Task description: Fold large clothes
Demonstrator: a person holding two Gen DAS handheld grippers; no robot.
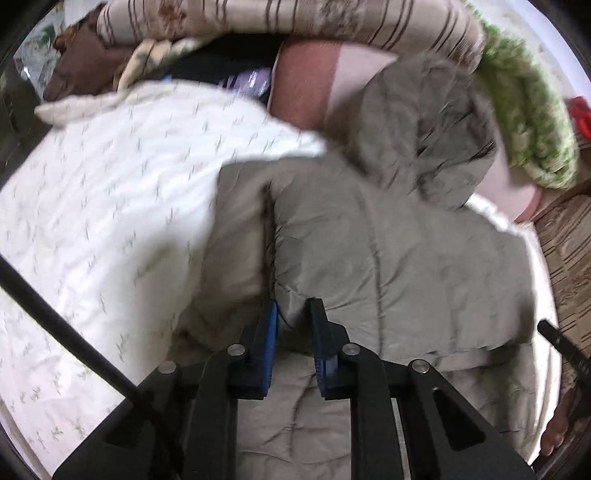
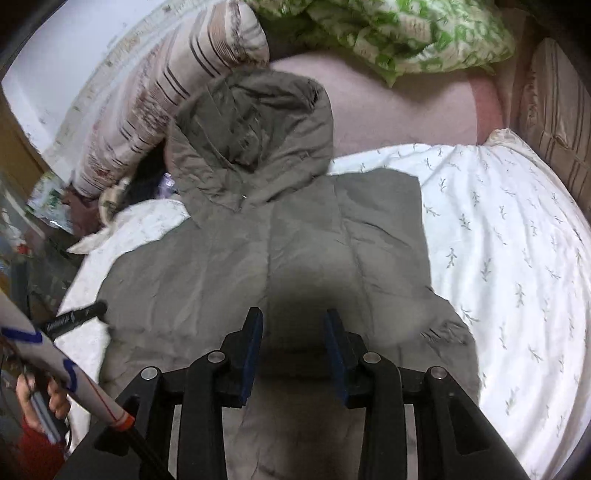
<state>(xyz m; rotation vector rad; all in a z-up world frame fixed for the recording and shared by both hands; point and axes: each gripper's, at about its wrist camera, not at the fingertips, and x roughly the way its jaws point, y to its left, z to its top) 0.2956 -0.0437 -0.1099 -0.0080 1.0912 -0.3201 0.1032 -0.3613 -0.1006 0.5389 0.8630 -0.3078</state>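
A grey-olive hooded padded jacket (image 2: 295, 243) lies on a white bed cover, hood (image 2: 258, 129) toward the far end. In the left wrist view the jacket (image 1: 388, 251) has its left side folded over, forming a thick ridge. My left gripper (image 1: 293, 314) is closed on that folded edge of the jacket, with fabric between the blue pads (image 1: 271, 325). My right gripper (image 2: 293, 321) is open and empty, hovering just above the jacket's lower middle and casting a shadow on it. The left gripper's tip (image 2: 81, 314) shows at the jacket's left edge in the right wrist view.
The white leaf-print bed cover (image 2: 498, 240) spreads around the jacket. A striped pillow (image 2: 177, 81), a green-and-white quilt (image 2: 406, 33) and a pink sheet (image 2: 399, 107) lie at the far end. Clutter sits at the bed's left (image 2: 44, 206).
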